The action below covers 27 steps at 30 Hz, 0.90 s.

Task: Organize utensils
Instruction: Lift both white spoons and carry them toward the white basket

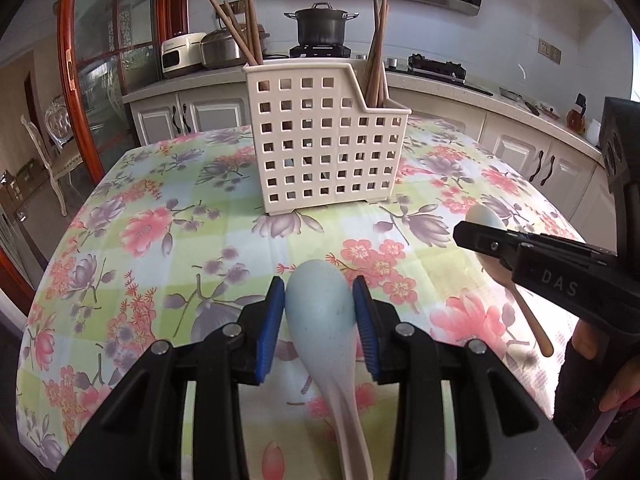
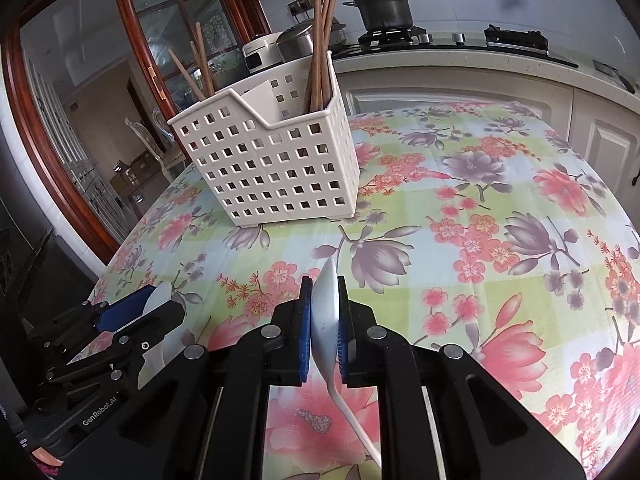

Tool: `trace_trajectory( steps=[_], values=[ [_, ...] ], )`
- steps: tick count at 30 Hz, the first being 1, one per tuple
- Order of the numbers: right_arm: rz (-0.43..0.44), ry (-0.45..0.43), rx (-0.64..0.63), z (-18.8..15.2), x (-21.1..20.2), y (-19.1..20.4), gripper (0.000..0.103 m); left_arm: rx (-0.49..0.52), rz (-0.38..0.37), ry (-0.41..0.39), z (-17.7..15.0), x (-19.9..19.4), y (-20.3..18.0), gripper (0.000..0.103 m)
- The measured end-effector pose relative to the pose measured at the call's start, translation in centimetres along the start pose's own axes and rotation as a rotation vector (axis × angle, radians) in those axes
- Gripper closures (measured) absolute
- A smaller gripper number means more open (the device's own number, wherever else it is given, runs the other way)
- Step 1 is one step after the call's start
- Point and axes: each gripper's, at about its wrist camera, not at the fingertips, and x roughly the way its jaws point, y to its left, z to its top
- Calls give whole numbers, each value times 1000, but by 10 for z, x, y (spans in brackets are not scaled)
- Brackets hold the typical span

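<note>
Both grippers hold spoons, with the utensil caddy ahead across the floral tablecloth.

Left gripper [image 1: 320,300] in my hand is clamped on the bowl of a pale blue spoon [image 1: 324,320], its handle running back toward me. My right gripper [image 2: 324,312] is pinched on a white spoon [image 2: 326,320] turned on edge, its handle also trailing back. Ahead of both, on the floral tablecloth [image 2: 480,240], stands the cream slotted caddy [image 1: 328,140], upright, with wooden chopsticks [image 1: 244,28] in its rear compartments. From the left it sits straight ahead; from the right, ahead and leftward. I judge neither hand clearly nearer.
</note>
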Motion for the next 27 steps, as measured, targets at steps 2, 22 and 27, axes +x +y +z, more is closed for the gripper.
trace_trajectory(
  steps=[2,22,27],
  values=[
    [11,-10,4,2,-3,0,91,-3,-1,-29,2,-7,1,69],
    [164,-147,24,31,-35,5,91,17,-11,-149,20,-35,6,91],
    [158,-148,15,30,-34,7,91,-1,-17,-146,19,-33,10,91]
  ],
)
